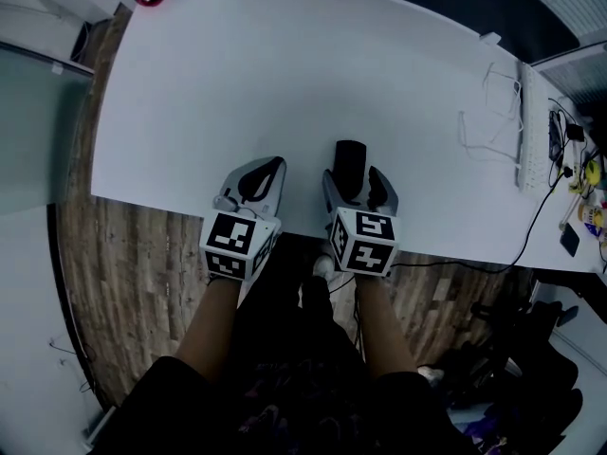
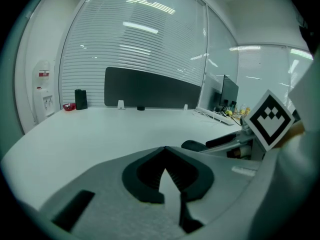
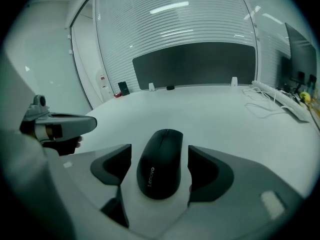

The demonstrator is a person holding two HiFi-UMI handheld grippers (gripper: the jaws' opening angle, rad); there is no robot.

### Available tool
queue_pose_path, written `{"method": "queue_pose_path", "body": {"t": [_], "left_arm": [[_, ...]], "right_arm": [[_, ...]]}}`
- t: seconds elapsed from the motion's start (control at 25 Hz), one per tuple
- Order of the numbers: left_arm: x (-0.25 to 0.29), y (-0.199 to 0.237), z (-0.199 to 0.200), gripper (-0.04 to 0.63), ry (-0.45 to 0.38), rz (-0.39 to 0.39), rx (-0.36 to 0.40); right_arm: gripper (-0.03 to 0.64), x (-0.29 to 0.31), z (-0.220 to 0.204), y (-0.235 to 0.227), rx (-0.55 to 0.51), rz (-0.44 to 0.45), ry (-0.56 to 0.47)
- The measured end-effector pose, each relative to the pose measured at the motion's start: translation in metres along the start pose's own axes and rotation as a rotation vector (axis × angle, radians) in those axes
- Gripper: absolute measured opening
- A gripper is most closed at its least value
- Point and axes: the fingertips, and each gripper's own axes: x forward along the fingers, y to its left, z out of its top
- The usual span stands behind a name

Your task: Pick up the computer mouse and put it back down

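Now, right at the near edge of the white table (image 1: 285, 83), both grippers sit side by side. The left gripper (image 2: 165, 151) has its jaws closed tip to tip on nothing and stays out of it. The right gripper (image 1: 355, 180) is spread wide, and there's the black computer mouse (image 3: 160, 166) lying flat on the table squarely between its jaws. There's a clear gap between the mouse and the dark pads (image 3: 202, 166) on either side, so nothing is gripped. So where are we? The mouse is down and free, and that fits either just before the pick-up or just after the set-down; these views don't settle which. Further out the table is bare, with a white keyboard (image 1: 528, 131) and loose cables (image 1: 488, 112) along the right edge and a dark divider (image 3: 195, 64) at the far edge.
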Motion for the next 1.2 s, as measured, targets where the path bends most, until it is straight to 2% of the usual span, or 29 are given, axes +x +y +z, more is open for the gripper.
{"method": "queue_pose_path", "body": {"t": [0.24, 0.44, 0.68, 1.2], "left_arm": [[0.007, 0.004, -0.003, 0.000, 0.011, -0.008, 0.002], [0.008, 0.008, -0.008, 0.000, 0.020, -0.007, -0.006], [0.008, 0.011, -0.012, 0.000, 0.028, -0.008, -0.016], [0.009, 0.009, -0.010, 0.001, 0.022, -0.001, -0.019]], "right_arm": [[0.363, 0.012, -0.003, 0.002, -0.003, -0.009, 0.031], [0.319, 0.015, -0.003, -0.002, -0.007, -0.042, 0.042], [0.313, 0.018, -0.005, 0.000, -0.017, -0.058, 0.068], [0.307, 0.012, 0.002, 0.002, -0.006, -0.022, 0.002]]}}
